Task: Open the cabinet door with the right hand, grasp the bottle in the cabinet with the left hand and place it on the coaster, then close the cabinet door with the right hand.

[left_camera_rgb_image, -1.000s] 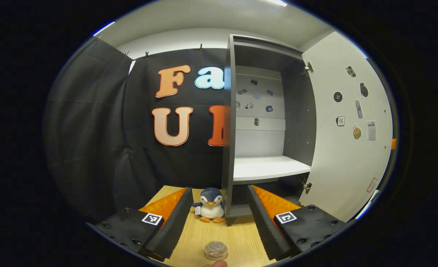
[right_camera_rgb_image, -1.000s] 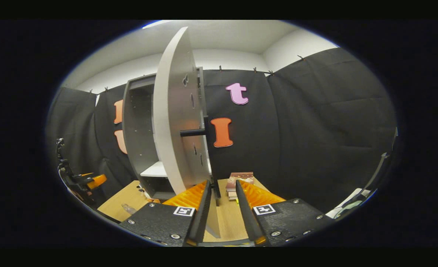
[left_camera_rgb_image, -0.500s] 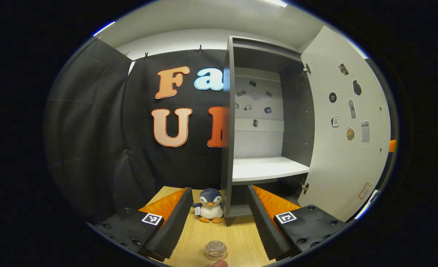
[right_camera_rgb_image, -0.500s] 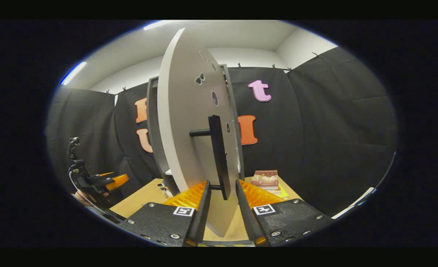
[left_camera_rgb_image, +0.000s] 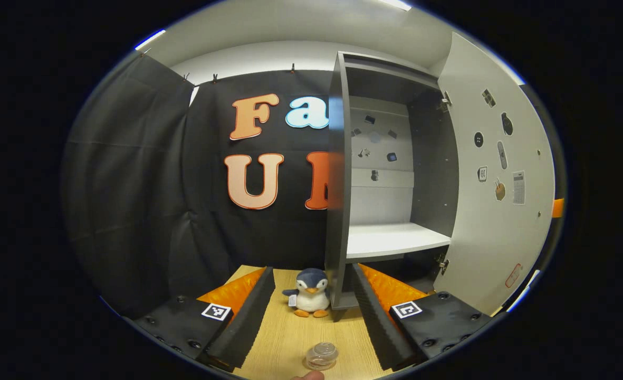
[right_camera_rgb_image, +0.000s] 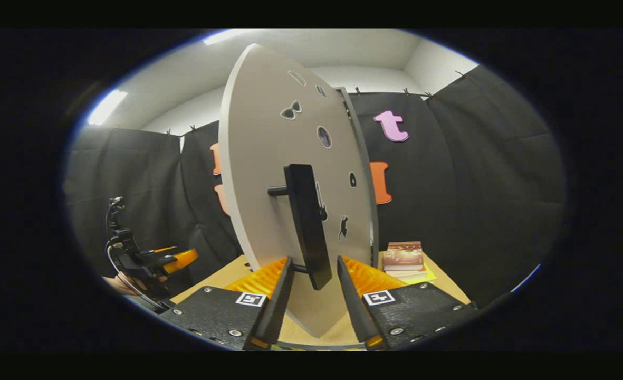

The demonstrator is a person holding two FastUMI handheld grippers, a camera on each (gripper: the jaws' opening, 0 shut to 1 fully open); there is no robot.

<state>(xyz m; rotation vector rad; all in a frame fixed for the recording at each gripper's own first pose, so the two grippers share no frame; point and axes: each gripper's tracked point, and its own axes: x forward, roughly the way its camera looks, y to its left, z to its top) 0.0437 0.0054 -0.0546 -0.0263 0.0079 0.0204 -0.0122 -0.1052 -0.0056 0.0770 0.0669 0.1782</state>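
Booth cloth hangs along your far left in the left gripper view, and your left gripper [left_camera_rgb_image: 314, 316] sits low over the wooden table [left_camera_rgb_image: 290, 338] with its jaws spread wide and nothing between them. Between its fingers, far on the table, stands a plush penguin [left_camera_rgb_image: 311, 299], touching or just beside the cabinet's near left corner. Nearer you lies the bottle [left_camera_rgb_image: 321, 355], clear, seen from its top end; whether a coaster lies under it you cannot tell. Right of the penguin stands the cabinet [left_camera_rgb_image: 337, 211], with a white shelf [left_camera_rgb_image: 395, 240] bare inside. Farther right the cabinet door [left_camera_rgb_image: 496, 174] stands swung open, stickers on its inner face. In the right gripper view, your left gripper [right_camera_rgb_image: 176, 259] shows far left. Your right gripper [right_camera_rgb_image: 314, 311] has its jaws apart on either side of the door's dark handle [right_camera_rgb_image: 307, 227], not pressing on it. Right of the door, a stack of books [right_camera_rgb_image: 403, 257] rests on the table.
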